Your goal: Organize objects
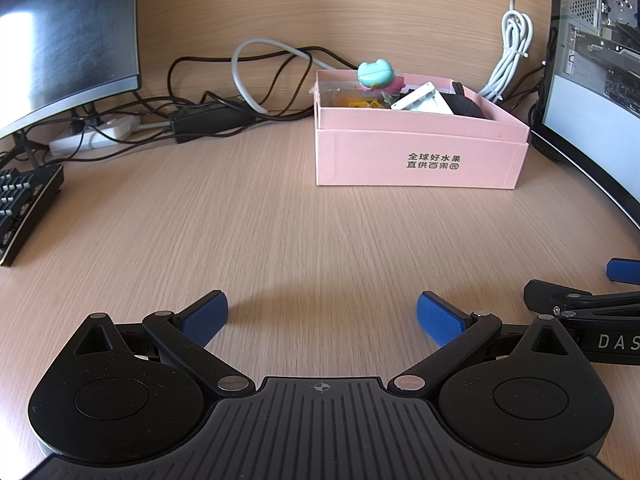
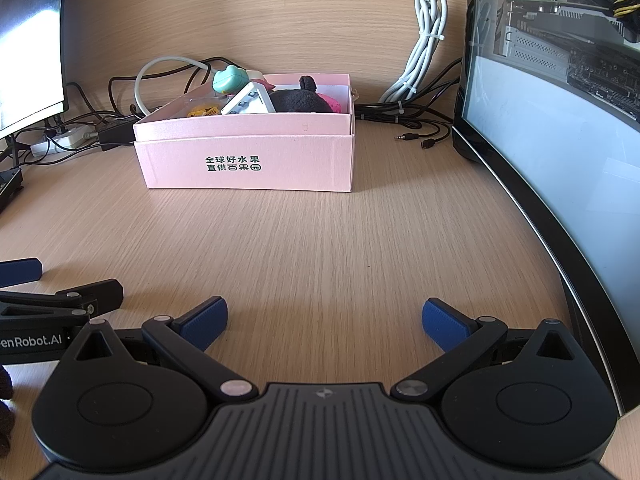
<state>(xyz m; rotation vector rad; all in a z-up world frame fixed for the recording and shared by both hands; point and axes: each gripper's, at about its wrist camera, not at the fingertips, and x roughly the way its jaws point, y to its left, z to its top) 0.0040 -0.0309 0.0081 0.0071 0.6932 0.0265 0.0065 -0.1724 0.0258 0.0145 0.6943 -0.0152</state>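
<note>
A pink cardboard box (image 1: 416, 156) (image 2: 248, 160) stands on the wooden desk toward the back. It holds a teal frog toy (image 1: 374, 72) (image 2: 229, 79), a white rectangular device (image 1: 422, 100) (image 2: 248, 100), a black plush (image 1: 466, 104) (image 2: 302, 98) and a clear packet with yellow pieces (image 1: 356, 102) (image 2: 202, 110). My left gripper (image 1: 322, 320) is open and empty, low over the desk well in front of the box. My right gripper (image 2: 324, 322) is open and empty, beside the left one. Each shows at the edge of the other's view.
A monitor (image 1: 60, 40) and a keyboard (image 1: 24, 208) are at the left. Tangled cables and a power strip (image 1: 96, 136) lie behind the box. A glass-sided computer case (image 2: 560, 100) stands at the right. A bundled white cable (image 2: 424, 40) hangs at the back wall.
</note>
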